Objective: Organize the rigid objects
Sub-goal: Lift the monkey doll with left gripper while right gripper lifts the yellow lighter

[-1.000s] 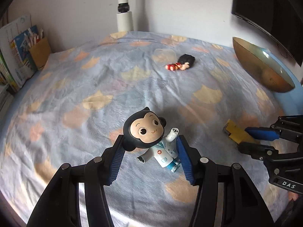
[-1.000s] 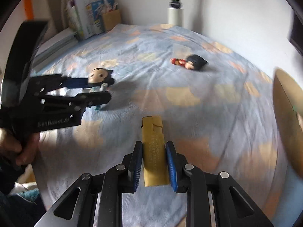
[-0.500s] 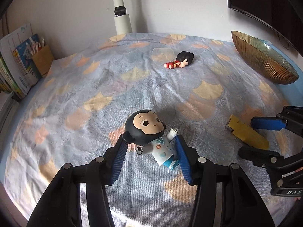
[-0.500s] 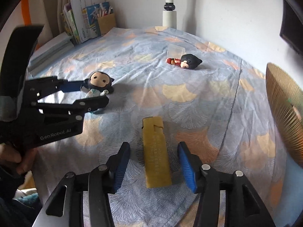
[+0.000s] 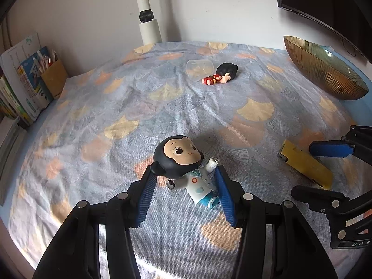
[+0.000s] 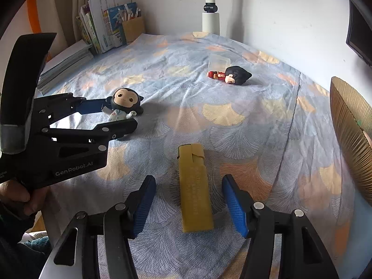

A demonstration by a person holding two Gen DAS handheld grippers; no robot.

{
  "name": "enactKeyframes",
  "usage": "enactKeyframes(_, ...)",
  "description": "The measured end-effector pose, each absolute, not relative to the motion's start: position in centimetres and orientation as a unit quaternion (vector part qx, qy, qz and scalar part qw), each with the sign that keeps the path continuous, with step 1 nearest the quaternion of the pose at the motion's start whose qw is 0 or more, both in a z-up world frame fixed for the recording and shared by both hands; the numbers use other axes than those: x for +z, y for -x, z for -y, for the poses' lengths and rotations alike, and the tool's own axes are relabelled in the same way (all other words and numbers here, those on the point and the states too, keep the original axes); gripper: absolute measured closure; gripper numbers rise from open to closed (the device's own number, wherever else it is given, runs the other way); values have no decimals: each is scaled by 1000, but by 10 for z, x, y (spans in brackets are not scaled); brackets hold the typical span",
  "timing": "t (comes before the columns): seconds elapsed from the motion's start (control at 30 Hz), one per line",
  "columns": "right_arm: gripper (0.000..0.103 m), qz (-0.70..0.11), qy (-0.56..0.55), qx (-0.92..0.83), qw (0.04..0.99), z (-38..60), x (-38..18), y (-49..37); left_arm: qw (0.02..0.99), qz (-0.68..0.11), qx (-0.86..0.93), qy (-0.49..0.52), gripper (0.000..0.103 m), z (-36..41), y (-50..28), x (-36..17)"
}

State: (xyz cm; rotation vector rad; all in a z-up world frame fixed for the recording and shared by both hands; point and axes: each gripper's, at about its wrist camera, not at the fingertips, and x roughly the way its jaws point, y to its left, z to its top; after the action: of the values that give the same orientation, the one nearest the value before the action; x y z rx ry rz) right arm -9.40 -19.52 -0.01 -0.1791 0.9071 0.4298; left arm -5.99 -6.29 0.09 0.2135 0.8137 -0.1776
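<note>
1. Jaws, right gripper [image 6: 188,205]: opening, pads clear of the yellow block [image 6: 194,189], which lies flat between them on the bed [image 6: 232,116] near its front edge.
2. Jaws, left gripper [image 5: 183,195]: part-open around the monkey figurine [image 5: 186,165], pads seemingly touching its head and feet.
3. Red-suited figurine [image 5: 220,75]: lying near the far edge, beside a clear cup [image 5: 200,67].
4. Ribbed bowl [image 5: 323,69]: at the right edge.
5. Risk: monkey's round head may slip if pinched off-centre; soft cover may snag a pad.
6. Change: a second ago the right jaws clamped the block; now released.
</note>
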Motion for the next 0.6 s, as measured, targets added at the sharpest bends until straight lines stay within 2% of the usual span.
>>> enactKeyframes(0.37,45,-433,92,192,876,192,0,93,908,-396,-77,-115,52,66,60,-1)
enactKeyframes(0.4,47,-433,92,189,877,191,0,93,908,-396,-77,-115,50,65,59,-1)
enactKeyframes(0.5,62,-429,92,199,876,189,1,96,900,-414,-104,-85,48,53,56,1)
enactKeyframes(0.57,69,-427,94,199,877,186,2,99,888,-435,-149,-26,48,36,52,3)
enactKeyframes(0.6,78,-427,94,200,877,185,2,100,882,-439,-169,5,48,27,52,4)
